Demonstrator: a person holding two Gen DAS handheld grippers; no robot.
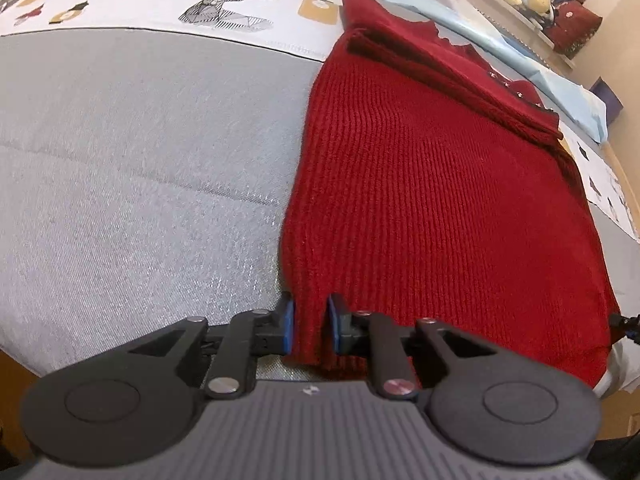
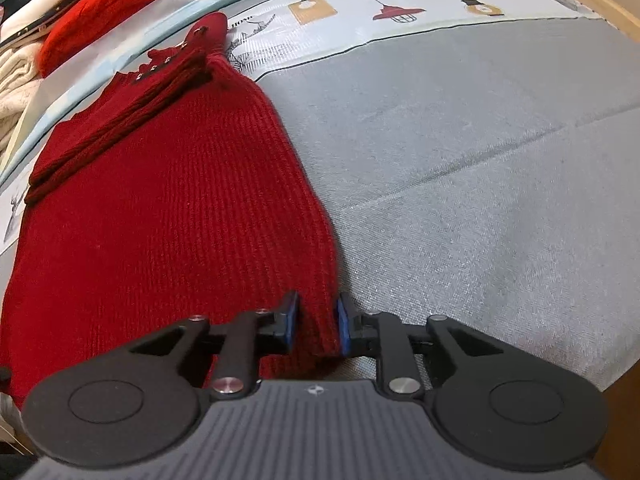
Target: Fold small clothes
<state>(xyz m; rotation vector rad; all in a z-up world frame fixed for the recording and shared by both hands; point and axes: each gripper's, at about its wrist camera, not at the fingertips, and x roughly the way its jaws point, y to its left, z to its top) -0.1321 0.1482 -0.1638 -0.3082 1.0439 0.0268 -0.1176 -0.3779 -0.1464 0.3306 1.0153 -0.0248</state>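
A red knitted sweater [image 1: 440, 200] lies flat on a grey bed cover [image 1: 140, 180], its sleeves already folded in across the far end. The left gripper [image 1: 310, 326] pinches the near left corner of the hem, its fingers [image 1: 287, 326] nearly closed on the knit. The right gripper [image 2: 318, 326] pinches the near right corner the same way. To fold well, both corners should probably lift together, stay level, and travel towards the collar, keeping the hem taut.
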